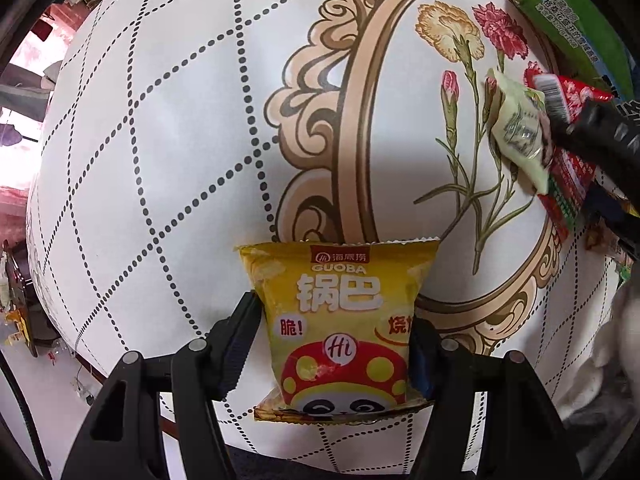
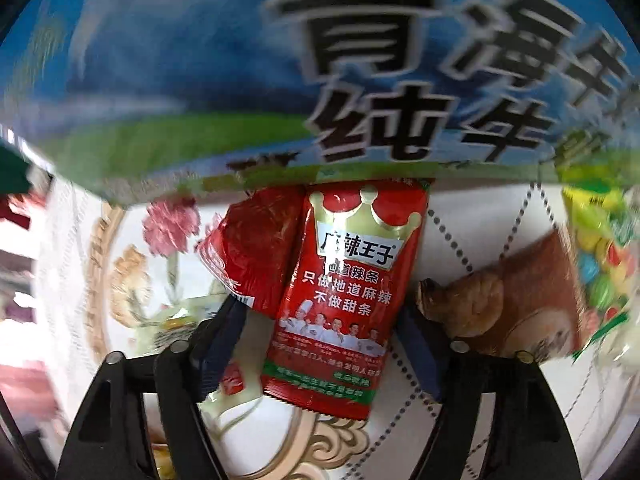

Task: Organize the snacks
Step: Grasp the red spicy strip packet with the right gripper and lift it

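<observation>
A yellow Guoba snack packet point(image 1: 336, 280) with a red mushroom-cap panda stands upright between my left gripper's point(image 1: 336, 312) fingers, which are shut on its sides above the white floral tablecloth point(image 1: 160, 120). In the right wrist view a red spicy-strip packet point(image 2: 348, 280) with a gold crown lies between my right gripper's point(image 2: 320, 308) fingers; the jaws stand apart from its edges, open. A second red packet point(image 2: 248, 248) rests against its left side, near the left fingertip. The left wrist view shows red packets point(image 1: 568, 172) and a pale green packet point(image 1: 516, 128) at the far right, under a black gripper body.
A blue and green milk carton point(image 2: 240, 60) stands right behind the red packets, also at the top right in the left wrist view point(image 1: 568, 12). A brown bread packet point(image 2: 512, 300) and a colourful candy bag point(image 2: 600, 248) lie to the right. The table's edge curves along the left.
</observation>
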Action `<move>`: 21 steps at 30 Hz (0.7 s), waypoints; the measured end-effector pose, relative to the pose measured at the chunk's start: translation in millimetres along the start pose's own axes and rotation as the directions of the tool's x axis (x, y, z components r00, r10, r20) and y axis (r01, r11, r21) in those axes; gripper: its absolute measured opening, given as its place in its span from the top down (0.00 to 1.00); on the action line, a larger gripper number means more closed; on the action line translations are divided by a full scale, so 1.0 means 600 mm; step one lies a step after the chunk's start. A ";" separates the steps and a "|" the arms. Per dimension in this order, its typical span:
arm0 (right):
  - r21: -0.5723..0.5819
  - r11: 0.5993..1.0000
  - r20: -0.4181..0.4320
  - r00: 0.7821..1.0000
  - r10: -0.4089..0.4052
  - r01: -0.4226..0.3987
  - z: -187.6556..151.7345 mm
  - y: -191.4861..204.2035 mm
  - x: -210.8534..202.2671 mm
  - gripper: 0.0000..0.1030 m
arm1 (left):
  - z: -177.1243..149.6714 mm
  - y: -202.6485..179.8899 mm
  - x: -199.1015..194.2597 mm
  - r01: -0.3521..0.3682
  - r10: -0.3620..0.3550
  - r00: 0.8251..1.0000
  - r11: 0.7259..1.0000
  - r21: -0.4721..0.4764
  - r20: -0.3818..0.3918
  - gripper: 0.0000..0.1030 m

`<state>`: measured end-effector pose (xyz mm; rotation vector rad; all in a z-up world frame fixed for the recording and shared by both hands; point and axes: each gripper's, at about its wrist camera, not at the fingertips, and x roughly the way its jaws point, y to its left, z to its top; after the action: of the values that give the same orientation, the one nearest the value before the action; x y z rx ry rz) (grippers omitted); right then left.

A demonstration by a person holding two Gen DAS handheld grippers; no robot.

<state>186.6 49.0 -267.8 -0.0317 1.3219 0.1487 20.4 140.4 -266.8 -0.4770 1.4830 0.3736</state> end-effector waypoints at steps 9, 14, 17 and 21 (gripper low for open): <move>-0.327 0.945 -0.019 1.000 0.012 -0.017 -0.134 -0.023 -0.048 0.44 | -0.008 -0.018 -0.009 0.005 -0.006 1.000 0.999 0.046 0.030 0.39; -0.289 0.952 -0.142 0.988 0.064 -0.103 -0.204 -0.085 -0.070 0.44 | -0.016 -0.066 -0.009 0.038 -0.045 0.998 0.987 0.158 0.039 0.39; -0.222 0.959 -0.258 0.959 0.116 -0.175 -0.219 -0.106 -0.069 0.42 | -0.023 -0.090 -0.002 0.057 -0.063 0.998 0.977 0.204 0.023 0.38; -0.134 0.967 -0.261 0.949 0.175 -0.215 -0.215 -0.143 -0.082 0.36 | -0.021 -0.095 0.013 0.117 -0.114 0.993 0.976 0.186 -0.025 0.20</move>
<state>61.6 -54.0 -257.0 -0.0574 1.5596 0.4329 39.3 84.8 -270.3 -0.4132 1.4799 0.1370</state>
